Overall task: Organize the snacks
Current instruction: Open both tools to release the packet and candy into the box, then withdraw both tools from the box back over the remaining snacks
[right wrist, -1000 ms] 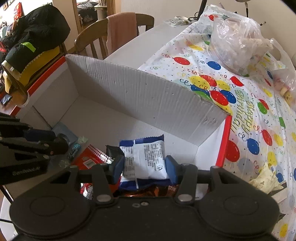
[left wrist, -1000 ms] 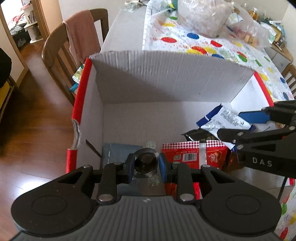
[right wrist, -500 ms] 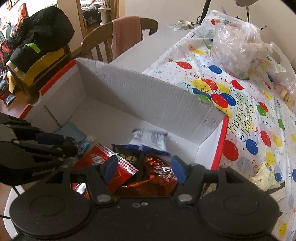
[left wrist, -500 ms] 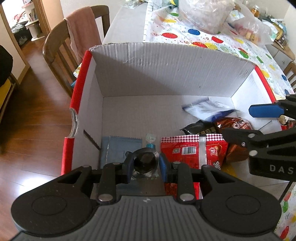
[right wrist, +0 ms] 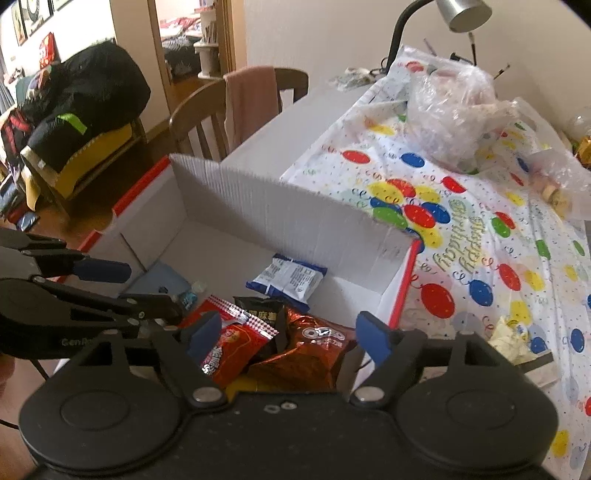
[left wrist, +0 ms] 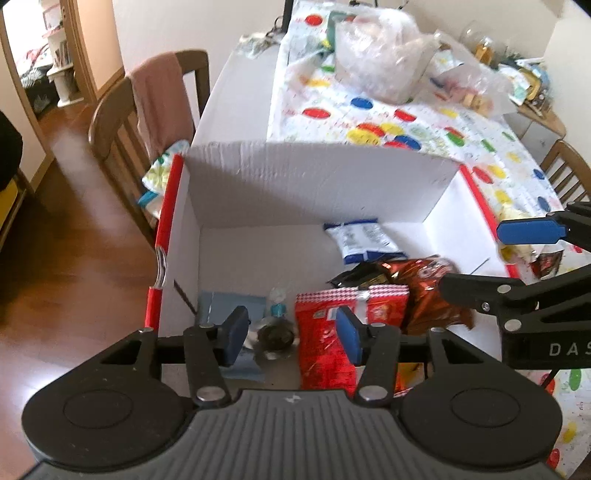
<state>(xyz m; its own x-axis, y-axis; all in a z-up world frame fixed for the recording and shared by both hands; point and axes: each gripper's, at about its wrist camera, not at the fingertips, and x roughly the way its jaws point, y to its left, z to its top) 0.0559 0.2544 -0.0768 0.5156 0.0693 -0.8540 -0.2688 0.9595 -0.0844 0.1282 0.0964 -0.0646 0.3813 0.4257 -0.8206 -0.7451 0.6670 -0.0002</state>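
Observation:
A white cardboard box point(left wrist: 314, 184) with red edges stands on the table, and in the right wrist view its far wall point(right wrist: 295, 221) is white too. Inside lie a blue-and-white packet point(left wrist: 364, 238) point(right wrist: 290, 275), a red packet point(left wrist: 325, 314) point(right wrist: 229, 343), a brown foil packet point(left wrist: 424, 288) point(right wrist: 310, 347), a black packet point(left wrist: 354, 275), a flat blue-grey packet point(left wrist: 229, 302) and a round foil snack point(left wrist: 275, 334). My left gripper point(left wrist: 291, 334) hovers open just above the round snack. My right gripper point(right wrist: 290, 334) is open over the red and brown packets, holding nothing.
A balloon-print tablecloth point(right wrist: 480, 258) covers the table right of the box, with clear plastic bags point(right wrist: 454, 122) and a crumpled wrapper point(right wrist: 513, 332) on it. A wooden chair with a pink towel point(left wrist: 159, 103) stands left of the table. A lamp point(right wrist: 465, 11) is at the back.
My right gripper let go of the blue-and-white packet, which dropped near the box's far wall. My left gripper opened and released the round foil snack. Both grippers rose and drew back.

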